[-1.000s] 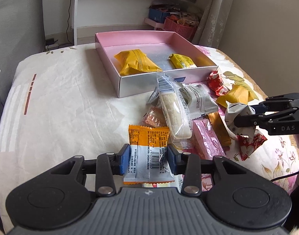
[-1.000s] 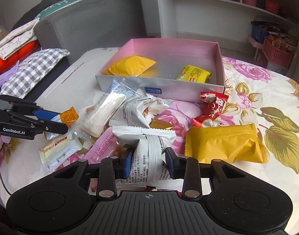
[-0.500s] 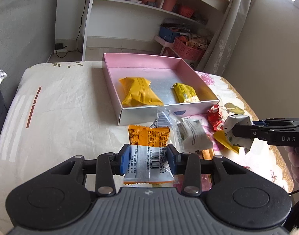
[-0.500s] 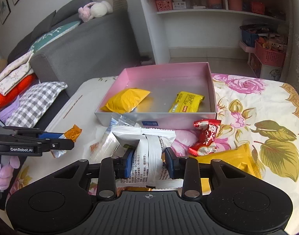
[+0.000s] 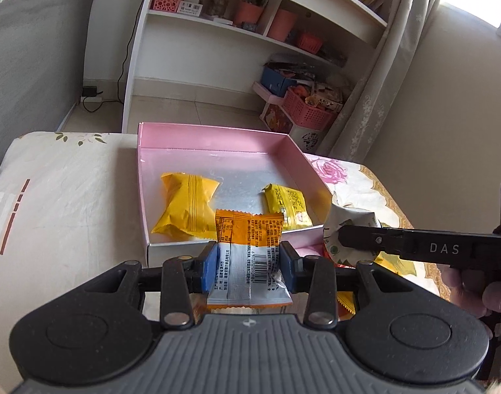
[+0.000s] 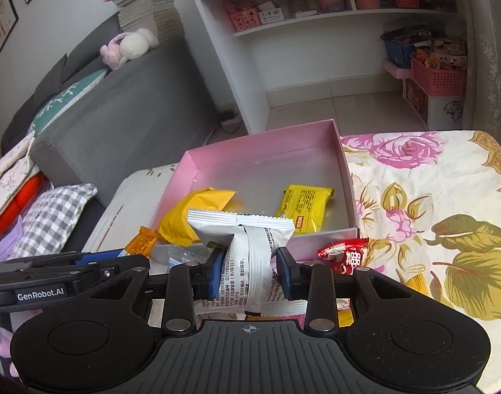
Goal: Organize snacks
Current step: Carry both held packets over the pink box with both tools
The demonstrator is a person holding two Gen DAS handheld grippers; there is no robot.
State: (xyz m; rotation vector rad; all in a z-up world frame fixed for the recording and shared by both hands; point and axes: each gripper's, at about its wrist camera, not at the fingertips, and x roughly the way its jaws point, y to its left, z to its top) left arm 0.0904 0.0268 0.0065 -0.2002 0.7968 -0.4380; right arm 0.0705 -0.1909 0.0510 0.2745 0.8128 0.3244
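With an orange-and-silver packet [image 5: 247,256] pinched in the left gripper [image 5: 247,267] and a white packet [image 6: 250,262] clamped in the right gripper [image 6: 248,274], both were best carried past the near wall of the pink box [image 5: 184,136], which already held 2 yellow snacks, before being released.

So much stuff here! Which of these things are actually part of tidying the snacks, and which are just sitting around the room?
Part of the job:
- pink box
- orange-and-silver packet in the left gripper
- white packet in the right gripper
- two yellow packets in the box
- red candy packet on the flowered cloth

Just lying about:
- white shelves
- grey sofa
- plush toy
- stack of books
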